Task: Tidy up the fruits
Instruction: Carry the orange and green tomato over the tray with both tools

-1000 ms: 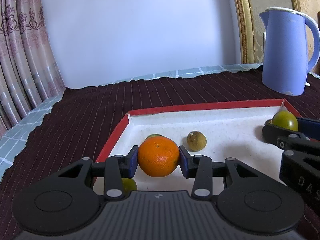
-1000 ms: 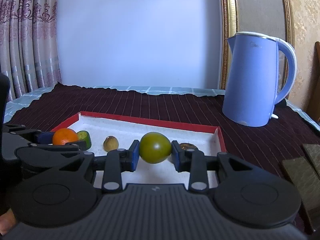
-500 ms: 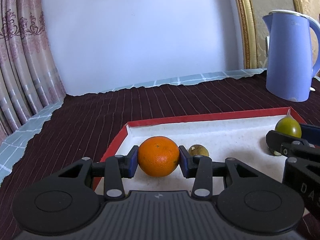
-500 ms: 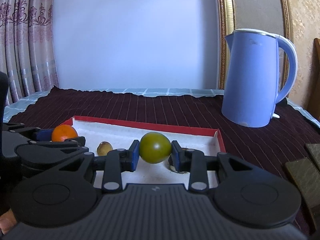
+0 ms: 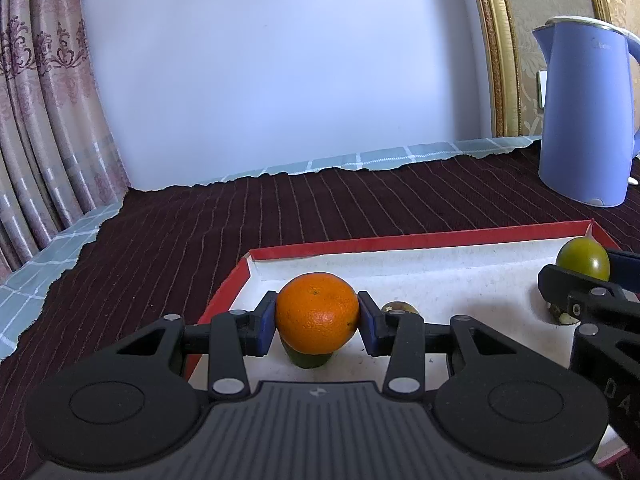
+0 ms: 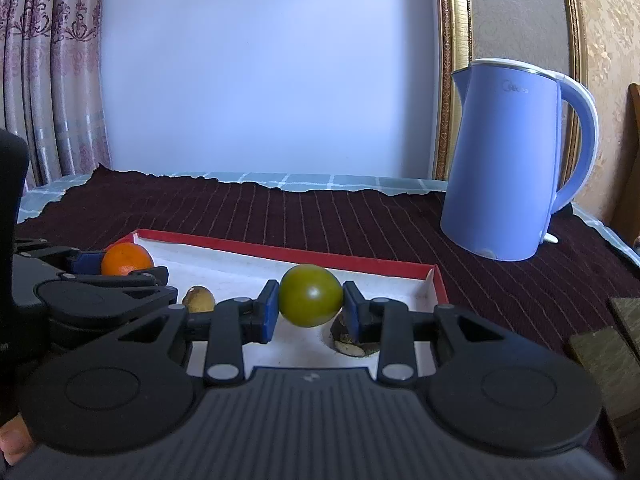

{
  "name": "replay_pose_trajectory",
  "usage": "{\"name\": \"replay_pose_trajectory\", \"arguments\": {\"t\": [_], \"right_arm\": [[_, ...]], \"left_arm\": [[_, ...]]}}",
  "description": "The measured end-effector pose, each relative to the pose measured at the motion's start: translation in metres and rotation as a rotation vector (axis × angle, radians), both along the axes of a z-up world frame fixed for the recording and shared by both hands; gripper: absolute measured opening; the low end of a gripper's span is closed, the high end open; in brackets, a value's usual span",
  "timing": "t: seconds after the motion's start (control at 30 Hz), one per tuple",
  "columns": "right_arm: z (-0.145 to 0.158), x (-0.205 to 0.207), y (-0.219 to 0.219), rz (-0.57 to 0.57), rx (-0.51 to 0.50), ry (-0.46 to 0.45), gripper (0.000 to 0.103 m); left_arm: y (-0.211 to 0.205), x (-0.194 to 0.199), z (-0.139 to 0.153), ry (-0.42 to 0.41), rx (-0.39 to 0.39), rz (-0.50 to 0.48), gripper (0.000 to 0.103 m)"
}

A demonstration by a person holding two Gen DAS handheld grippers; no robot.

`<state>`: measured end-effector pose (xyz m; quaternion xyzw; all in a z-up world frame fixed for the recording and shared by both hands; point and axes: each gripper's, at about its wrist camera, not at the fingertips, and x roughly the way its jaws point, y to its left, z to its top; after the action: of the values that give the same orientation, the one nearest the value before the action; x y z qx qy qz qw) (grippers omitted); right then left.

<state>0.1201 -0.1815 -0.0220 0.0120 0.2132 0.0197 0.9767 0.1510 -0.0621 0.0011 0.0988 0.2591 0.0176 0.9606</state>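
My left gripper (image 5: 317, 322) is shut on an orange (image 5: 317, 312), held just above the near left part of a red-rimmed white tray (image 5: 440, 240). Under the orange a dark green fruit (image 5: 306, 359) peeks out. My right gripper (image 6: 310, 306) is shut on a green round fruit (image 6: 310, 295) over the tray's (image 6: 280, 250) right side. In the right wrist view the orange (image 6: 126, 265) shows at the left. A small brown fruit (image 6: 198, 298) lies on the tray floor between the grippers. A dark brown fruit (image 6: 352, 340) sits below the right finger.
A tall blue kettle (image 6: 516, 160) stands on the dark striped cloth (image 6: 360, 216) behind the tray's right end. Curtains (image 5: 44, 120) hang at the left. Dark flat blocks (image 6: 608, 356) lie at the right edge, and a fingertip (image 6: 14, 446) shows bottom left.
Both views have tilted upward and pulled back a little: tray and kettle sit lower in frame. Both grips are unchanged.
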Motion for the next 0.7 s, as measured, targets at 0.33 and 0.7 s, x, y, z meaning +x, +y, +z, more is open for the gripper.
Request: {"name": "replay_pose_trajectory", "arguments": {"t": [0.33,0.7], "right_arm": [[0.000,0.011,0.000,-0.010,0.000,0.019,0.032],[-0.001,0.024,-0.003,-0.029,0.008,0.029,0.032]], "left_arm": [[-0.001,0.007,-0.002,0.015,0.001,0.004,0.041],[0.000,0.013,-0.001,0.034,-0.024,0.001,0.041]]}}
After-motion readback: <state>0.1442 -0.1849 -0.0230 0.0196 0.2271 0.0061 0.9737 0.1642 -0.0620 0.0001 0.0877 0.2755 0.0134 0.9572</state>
